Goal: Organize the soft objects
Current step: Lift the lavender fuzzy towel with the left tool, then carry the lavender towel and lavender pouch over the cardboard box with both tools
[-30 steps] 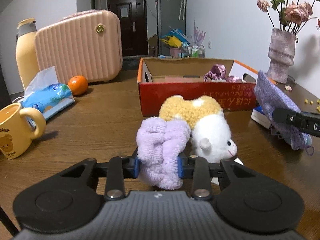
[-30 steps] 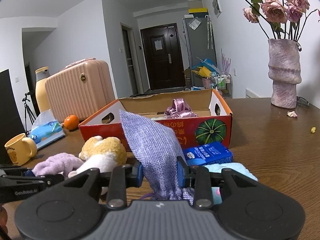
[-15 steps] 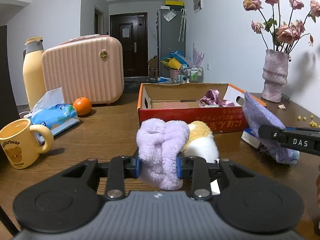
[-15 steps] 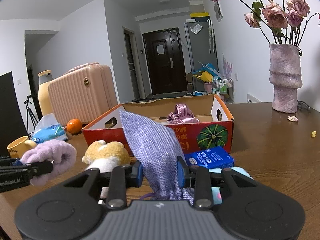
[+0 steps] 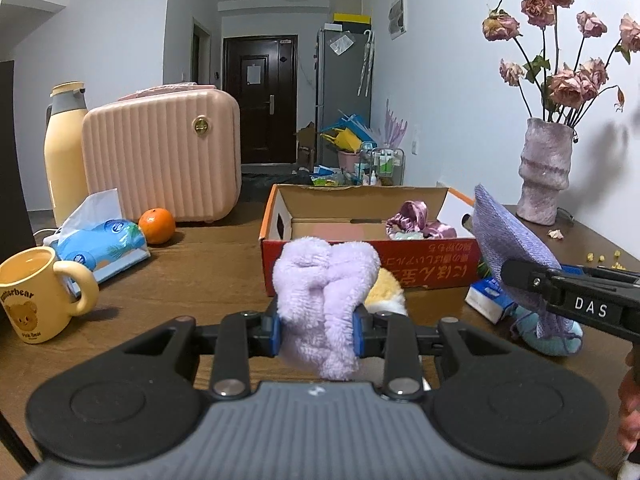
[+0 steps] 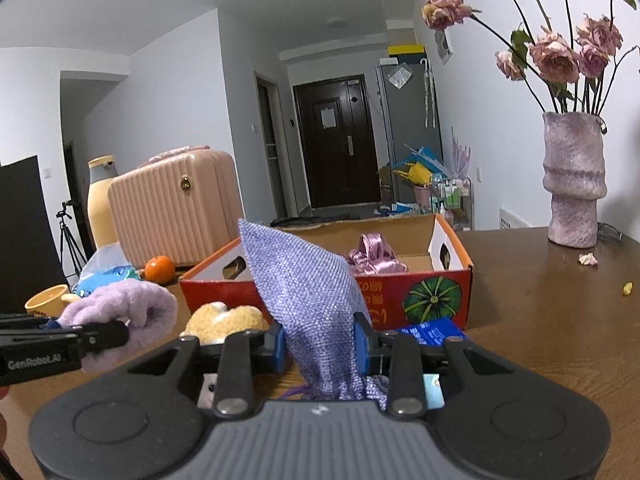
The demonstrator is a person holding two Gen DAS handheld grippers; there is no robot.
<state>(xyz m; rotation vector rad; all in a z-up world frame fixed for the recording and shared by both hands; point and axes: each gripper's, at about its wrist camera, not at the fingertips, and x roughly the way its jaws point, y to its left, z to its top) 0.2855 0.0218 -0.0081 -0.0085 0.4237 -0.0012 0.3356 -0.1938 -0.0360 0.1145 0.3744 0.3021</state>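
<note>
My left gripper (image 5: pixel 318 330) is shut on a fluffy lilac cloth (image 5: pixel 326 284), held above the wooden table; the same lilac cloth (image 6: pixel 128 316) shows at the left of the right wrist view. My right gripper (image 6: pixel 320 346) is shut on a purple woven pouch (image 6: pixel 304 288), seen as the pouch (image 5: pixel 508 240) at the right of the left wrist view. A yellow-and-white plush toy (image 6: pixel 224 320) lies on the table between them, mostly hidden behind the lilac cloth as the plush toy (image 5: pixel 386 290). Behind stands an open red cardboard box (image 5: pixel 376 264) holding a shiny pink fabric (image 5: pixel 416 222).
A pink ridged case (image 5: pixel 164 156), a yellow flask (image 5: pixel 64 152), an orange (image 5: pixel 157 225), a blue tissue pack (image 5: pixel 100 244) and a yellow mug (image 5: pixel 36 294) stand at the left. A vase of dried roses (image 5: pixel 544 172) stands right. A blue packet (image 6: pixel 430 332) lies by the box.
My left gripper has risen with the lilac cloth, so the plush toy has sunk behind it and the box interior shows more. The right gripper has barely moved.
</note>
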